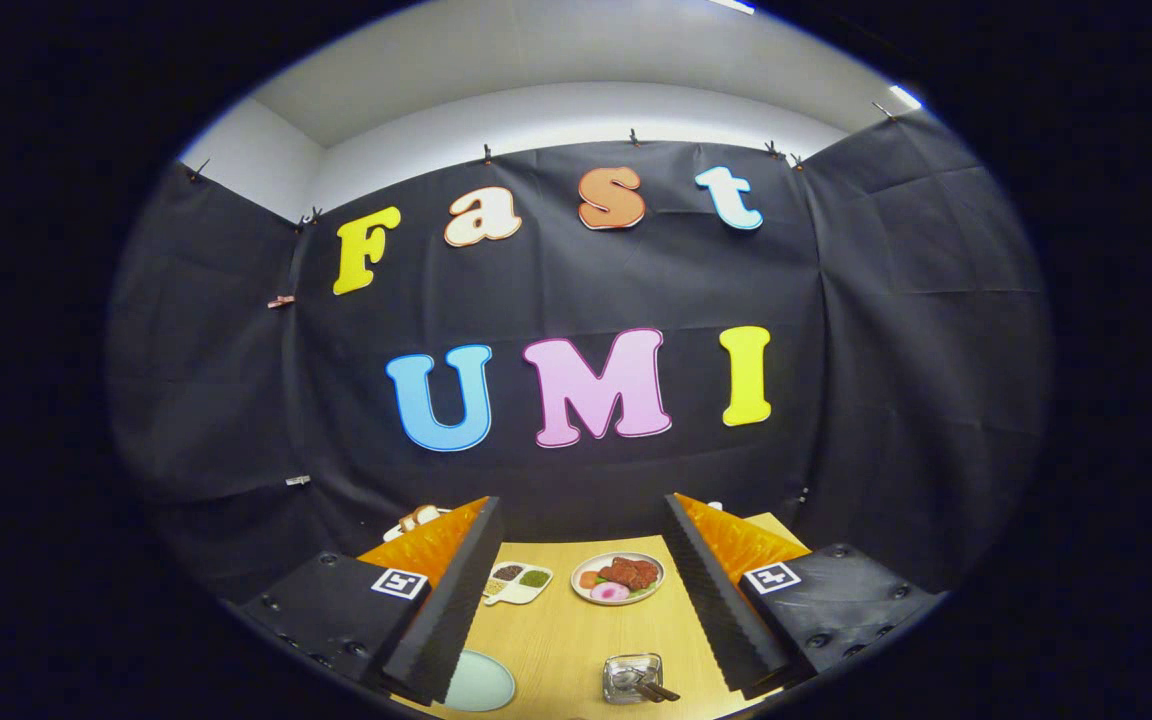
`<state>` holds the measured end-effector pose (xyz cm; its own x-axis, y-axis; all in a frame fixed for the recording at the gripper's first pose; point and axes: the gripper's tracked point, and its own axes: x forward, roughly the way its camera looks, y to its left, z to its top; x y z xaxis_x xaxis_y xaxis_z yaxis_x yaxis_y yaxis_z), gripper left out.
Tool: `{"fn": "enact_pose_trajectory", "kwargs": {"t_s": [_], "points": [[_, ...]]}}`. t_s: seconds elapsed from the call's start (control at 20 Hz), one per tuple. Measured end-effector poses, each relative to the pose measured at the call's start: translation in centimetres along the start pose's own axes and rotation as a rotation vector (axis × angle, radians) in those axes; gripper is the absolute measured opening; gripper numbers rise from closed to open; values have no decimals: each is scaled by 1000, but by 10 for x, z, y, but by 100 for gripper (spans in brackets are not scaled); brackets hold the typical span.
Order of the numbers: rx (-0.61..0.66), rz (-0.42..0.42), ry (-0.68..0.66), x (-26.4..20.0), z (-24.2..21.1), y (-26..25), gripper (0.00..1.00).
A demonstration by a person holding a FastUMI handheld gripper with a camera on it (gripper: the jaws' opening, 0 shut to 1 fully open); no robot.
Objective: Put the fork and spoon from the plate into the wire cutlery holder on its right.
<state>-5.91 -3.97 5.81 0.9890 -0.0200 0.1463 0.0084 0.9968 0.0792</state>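
Cutlery sits in one small wire holder on the wooden table, low between the two fingers and nearer the right one; dark handles stick out of it toward the right, and whether they are the fork and spoon, or how many pieces there are, is too small to tell. One pale blue-green plate lies just beside the left finger, partly hidden behind it. Beyond the fingers, further along the table, stands one round plate of food with reddish pieces on it, and to its left one white divided dish with small compartments of dark and green fillings. One more white dish peeks over the left finger. The gripper is spread wide, its fingers well apart and grasping nothing, raised above the table.
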Motion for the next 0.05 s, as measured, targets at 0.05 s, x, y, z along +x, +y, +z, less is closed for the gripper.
{"fn": "enact_pose_trajectory", "kwargs": {"t_s": [0.05], "points": [[0,-5,7,-2,-4,-1,99]]}}
